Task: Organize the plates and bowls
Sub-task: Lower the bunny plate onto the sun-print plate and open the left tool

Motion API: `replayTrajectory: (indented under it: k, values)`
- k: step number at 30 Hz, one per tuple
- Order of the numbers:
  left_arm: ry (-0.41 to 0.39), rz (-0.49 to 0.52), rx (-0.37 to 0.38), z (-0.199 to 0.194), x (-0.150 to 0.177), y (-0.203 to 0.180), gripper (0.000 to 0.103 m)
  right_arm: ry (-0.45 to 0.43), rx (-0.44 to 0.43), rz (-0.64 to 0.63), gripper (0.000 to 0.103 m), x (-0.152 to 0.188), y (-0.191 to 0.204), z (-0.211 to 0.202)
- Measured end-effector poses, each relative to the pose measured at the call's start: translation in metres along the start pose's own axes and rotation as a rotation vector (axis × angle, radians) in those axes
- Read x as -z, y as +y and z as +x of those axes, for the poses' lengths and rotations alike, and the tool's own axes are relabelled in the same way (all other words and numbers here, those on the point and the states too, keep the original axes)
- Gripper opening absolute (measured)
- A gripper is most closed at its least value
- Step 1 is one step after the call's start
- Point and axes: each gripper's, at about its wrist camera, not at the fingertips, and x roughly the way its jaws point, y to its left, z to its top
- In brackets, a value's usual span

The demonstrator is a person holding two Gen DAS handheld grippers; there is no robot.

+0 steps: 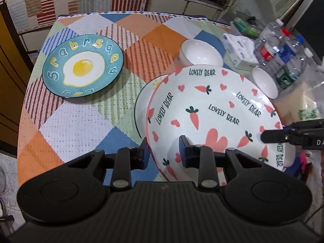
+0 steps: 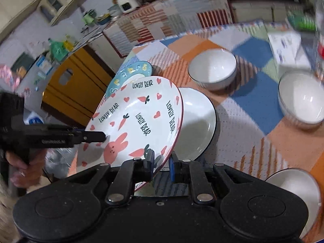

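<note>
Left wrist: egg plate (image 1: 82, 71) beside bowl (image 1: 201, 52)

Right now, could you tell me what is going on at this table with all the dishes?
A person holds the Lovely Bear plate by its rim with both grippers, the left gripper on one edge and the right gripper on the opposite one, lifted and tilted above a plain white plate. The blue egg plate and several white bowls sit separately on the patchwork tablecloth, not yet stacked.
</note>
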Motion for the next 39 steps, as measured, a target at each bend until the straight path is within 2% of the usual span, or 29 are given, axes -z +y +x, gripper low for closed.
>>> replayTrajectory:
  k: [6, 10, 21, 30, 39]
  values:
    - [0.045, -0.023, 0.008, 0.033, -0.010, 0.011, 0.028, 0.015, -0.012, 0.070, 0.019, -0.003, -0.018, 0.027]
    - [0.078, -0.034, 0.003, 0.053, -0.013, 0.012, 0.028, 0.034, 0.014, 0.071, 0.019, -0.005, -0.027, 0.041]
    - [0.161, -0.026, -0.033, 0.068, -0.016, 0.010, 0.028, 0.097, 0.053, 0.108, 0.019, -0.006, -0.039, 0.064]
    - [0.226, -0.032, -0.076, 0.079, -0.026, 0.010, 0.028, 0.133, 0.115, 0.057, 0.023, -0.017, -0.028, 0.076]
    - [0.264, -0.017, -0.100, 0.092, -0.019, 0.006, 0.028, 0.130, 0.286, -0.109, 0.027, -0.014, 0.008, 0.076]
